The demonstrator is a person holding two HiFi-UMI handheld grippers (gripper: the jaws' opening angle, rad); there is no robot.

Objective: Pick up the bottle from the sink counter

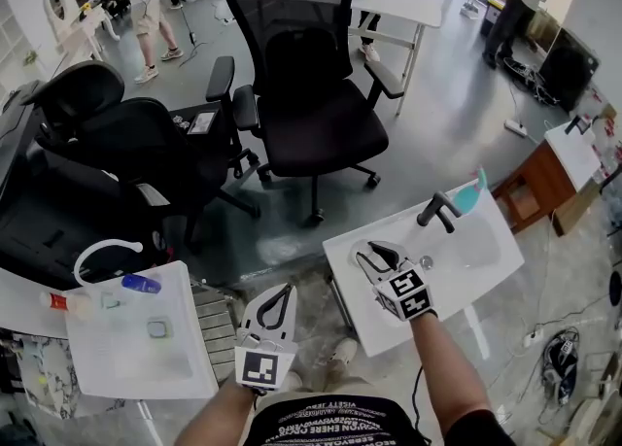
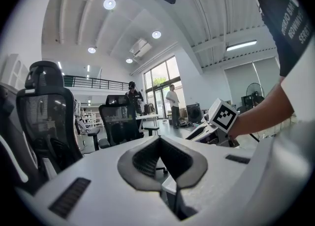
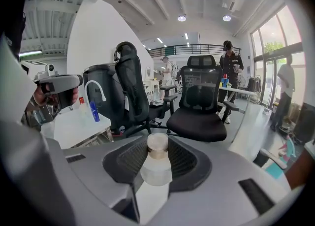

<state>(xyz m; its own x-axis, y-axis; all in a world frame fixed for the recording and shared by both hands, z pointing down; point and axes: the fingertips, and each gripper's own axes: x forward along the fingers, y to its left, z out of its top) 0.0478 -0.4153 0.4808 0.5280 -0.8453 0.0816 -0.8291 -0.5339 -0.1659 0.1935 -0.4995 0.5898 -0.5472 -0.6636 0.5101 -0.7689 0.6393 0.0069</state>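
A small translucent white bottle (image 3: 156, 173) with a tan cap stands upright between the jaws of my right gripper (image 3: 158, 140), which is shut on it. In the head view that gripper (image 1: 375, 261) hangs above the near left part of the white sink counter (image 1: 476, 259), and the bottle barely shows there. My left gripper (image 1: 276, 306) is held low between the two counters, pointing level. Its jaws (image 2: 162, 171) look closed with nothing in them.
A black faucet (image 1: 437, 209) and a teal object (image 1: 470, 196) sit at the counter's far edge. A second white counter (image 1: 136, 357) at left carries a blue bottle (image 1: 141, 284), a red-capped bottle (image 1: 64, 303) and a white faucet (image 1: 102, 248). Black office chairs (image 1: 311, 94) stand beyond.
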